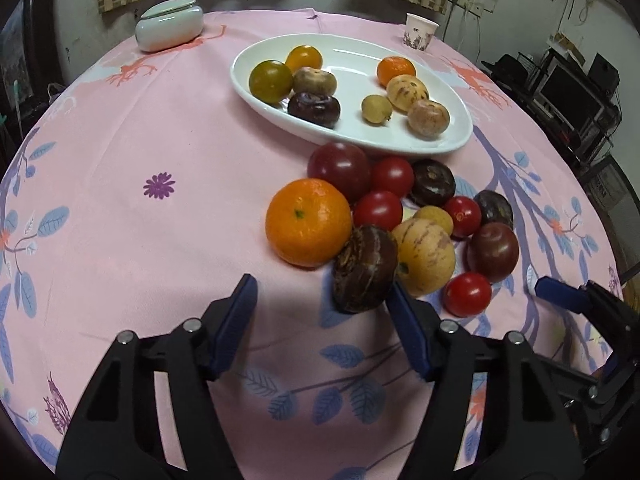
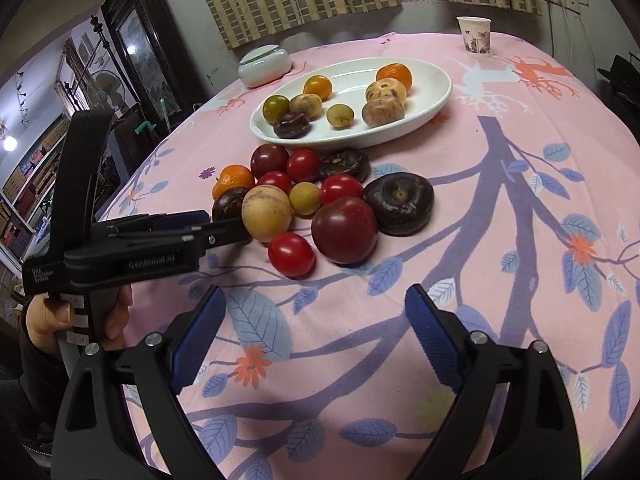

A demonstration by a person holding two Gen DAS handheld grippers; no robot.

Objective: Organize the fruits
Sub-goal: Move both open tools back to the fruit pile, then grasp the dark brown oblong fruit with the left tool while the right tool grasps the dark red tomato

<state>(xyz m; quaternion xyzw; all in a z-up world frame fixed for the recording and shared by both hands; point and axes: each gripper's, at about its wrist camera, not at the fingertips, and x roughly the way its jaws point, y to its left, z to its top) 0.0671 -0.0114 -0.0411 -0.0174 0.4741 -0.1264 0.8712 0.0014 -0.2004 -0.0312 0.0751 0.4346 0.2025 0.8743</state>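
Fruit pile (image 1: 400,228) beside white dish (image 1: 256,84)

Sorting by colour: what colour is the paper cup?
White with a dark printed motif; the paper cup shows best in the right wrist view.

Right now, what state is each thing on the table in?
Left tool: open, nothing between its fingers.
Right tool: open, empty.
White dish: upright, holding eight fruits.
Paper cup: upright.
Lidded jar: lid on.
Loose fruit pile: on the cloth, outside the dish.

Pink printed cloth table cover (image 1: 120,200) matt; white oval ceramic dish (image 1: 352,54) glossy; small red tomatoes (image 2: 291,255) smooth, shiny; paper cup (image 2: 474,35) matt.
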